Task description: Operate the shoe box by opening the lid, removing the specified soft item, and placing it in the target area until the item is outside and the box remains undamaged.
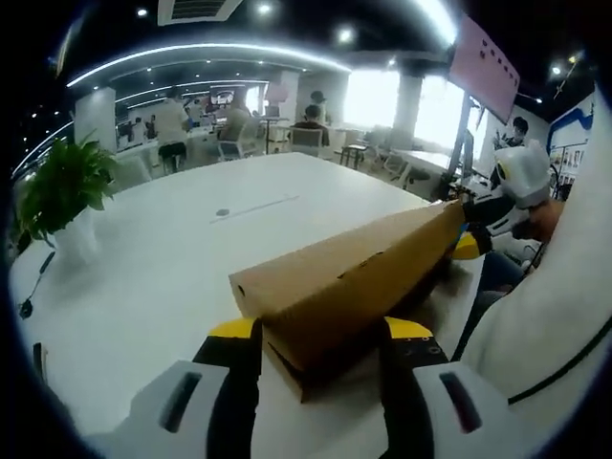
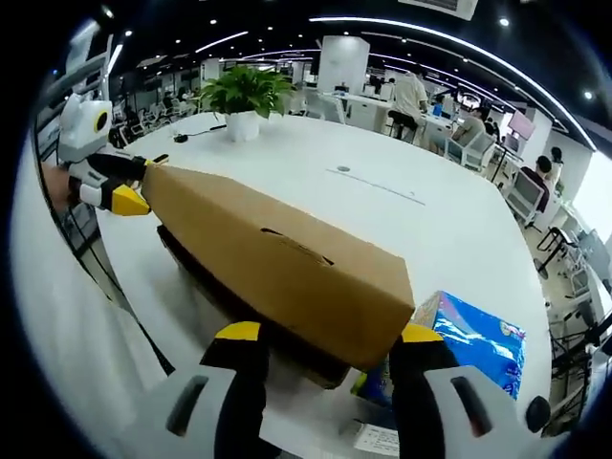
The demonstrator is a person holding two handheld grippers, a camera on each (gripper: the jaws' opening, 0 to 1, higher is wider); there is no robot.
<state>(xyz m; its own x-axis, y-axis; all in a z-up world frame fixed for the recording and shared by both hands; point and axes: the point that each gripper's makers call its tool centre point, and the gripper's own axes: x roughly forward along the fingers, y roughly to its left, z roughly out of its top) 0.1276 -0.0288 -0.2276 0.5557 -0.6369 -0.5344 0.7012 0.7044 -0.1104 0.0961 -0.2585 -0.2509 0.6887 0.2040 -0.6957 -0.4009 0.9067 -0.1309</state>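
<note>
Shoe box (image 1: pixel 354 287) lies on the white table (image 1: pixel 163 268), long axis running from one gripper to the other, lid tilted up off the base. Left gripper (image 1: pixel 320 335) straddles the lid's near end, jaws either side; right gripper (image 2: pixel 330 339) does the same at the opposite end. Whether either is actually clenched on the cardboard, cannot tell. Blue packet (image 2: pixel 473 339) sits just beside the right jaw. Potted plant (image 2: pixel 244 96) stands far across. Open office behind, people seated.
</note>
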